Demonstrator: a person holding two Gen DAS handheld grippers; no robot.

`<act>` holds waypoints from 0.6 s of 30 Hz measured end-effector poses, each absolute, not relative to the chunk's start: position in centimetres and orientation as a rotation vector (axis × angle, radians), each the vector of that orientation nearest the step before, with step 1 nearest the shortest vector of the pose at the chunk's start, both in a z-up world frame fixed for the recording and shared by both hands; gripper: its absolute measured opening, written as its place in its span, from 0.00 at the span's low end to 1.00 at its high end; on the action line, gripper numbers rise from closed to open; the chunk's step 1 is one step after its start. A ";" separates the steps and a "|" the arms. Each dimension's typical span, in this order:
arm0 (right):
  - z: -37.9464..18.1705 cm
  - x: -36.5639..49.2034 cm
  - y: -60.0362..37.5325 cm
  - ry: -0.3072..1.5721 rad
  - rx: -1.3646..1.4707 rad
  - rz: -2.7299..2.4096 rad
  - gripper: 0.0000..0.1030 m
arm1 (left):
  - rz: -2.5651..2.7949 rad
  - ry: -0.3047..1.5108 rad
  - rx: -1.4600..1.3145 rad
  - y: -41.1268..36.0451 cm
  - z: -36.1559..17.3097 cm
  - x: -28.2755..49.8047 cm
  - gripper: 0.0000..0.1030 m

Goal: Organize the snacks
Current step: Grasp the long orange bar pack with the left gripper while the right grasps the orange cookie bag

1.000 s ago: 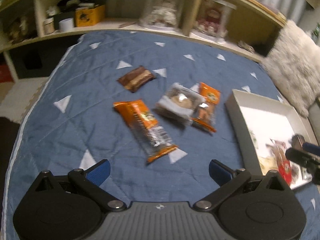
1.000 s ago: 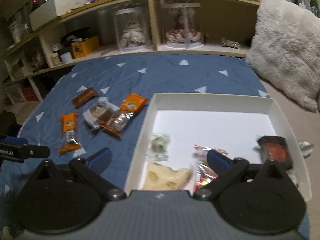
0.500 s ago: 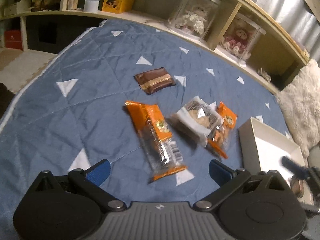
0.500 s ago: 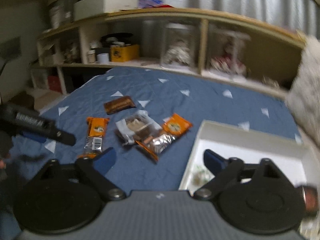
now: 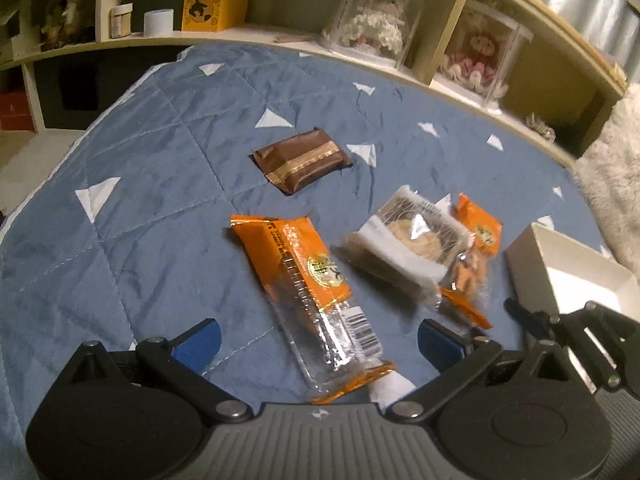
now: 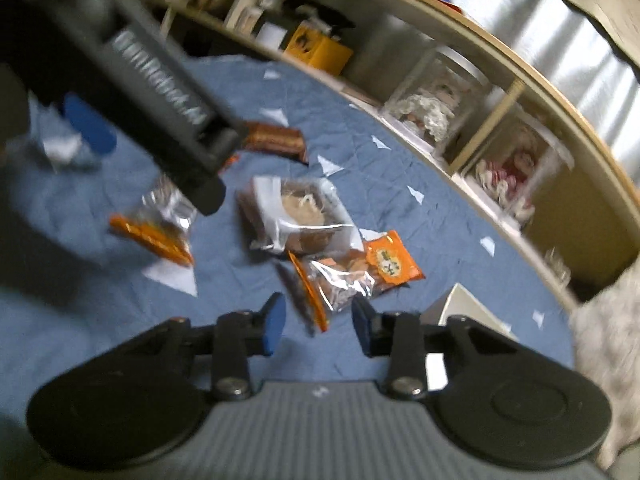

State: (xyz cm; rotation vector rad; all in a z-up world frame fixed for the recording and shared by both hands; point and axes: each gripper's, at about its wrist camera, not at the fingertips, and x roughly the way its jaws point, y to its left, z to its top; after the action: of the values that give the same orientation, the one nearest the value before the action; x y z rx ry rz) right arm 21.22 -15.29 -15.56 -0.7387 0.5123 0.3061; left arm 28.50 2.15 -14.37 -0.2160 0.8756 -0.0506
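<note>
Several snacks lie on the blue quilt (image 5: 160,208). My left gripper (image 5: 318,340) is open and low over a long orange packet (image 5: 308,280), whose clear end lies between the fingers untouched. Beyond it are a brown packet (image 5: 302,164), a white-wrapped cake (image 5: 404,248) and a small orange packet (image 5: 476,248). My right gripper (image 6: 318,326) is tilted, its jaws closing. The small orange packet's (image 6: 360,272) near edge sits between the pads, which do not press it. The white box (image 5: 560,264) stands at the right.
A wooden shelf (image 5: 480,12) with glass doll cases and a yellow box (image 5: 212,12) runs along the back. A furry cushion (image 5: 612,160) lies at the right. The quilt's edge drops off at the left. The left tool's dark bar (image 6: 160,92) crosses the right wrist view.
My right gripper swung left from over the white box to the snacks, rolled, and narrowed its jaws. My left gripper sank closer to the long orange packet.
</note>
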 end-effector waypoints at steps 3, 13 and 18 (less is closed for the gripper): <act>-16.8 21.1 -14.2 0.480 -0.864 0.254 0.27 | -0.048 0.884 -0.221 2.2 -15.0 29.1 1.00; -17.8 19.9 -13.7 0.478 -0.977 0.274 0.00 | -0.029 0.891 -0.116 1.6 -15.6 29.4 1.00; -17.1 19.3 -13.5 0.455 -0.980 0.278 0.01 | -0.023 0.886 -0.136 1.8 -15.5 29.1 1.00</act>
State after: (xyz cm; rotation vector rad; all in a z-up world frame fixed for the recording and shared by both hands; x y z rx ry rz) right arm 19.29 -13.45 -17.13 -0.9798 0.4555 0.2780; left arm 29.08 1.77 -15.50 -0.1359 0.8860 -0.0234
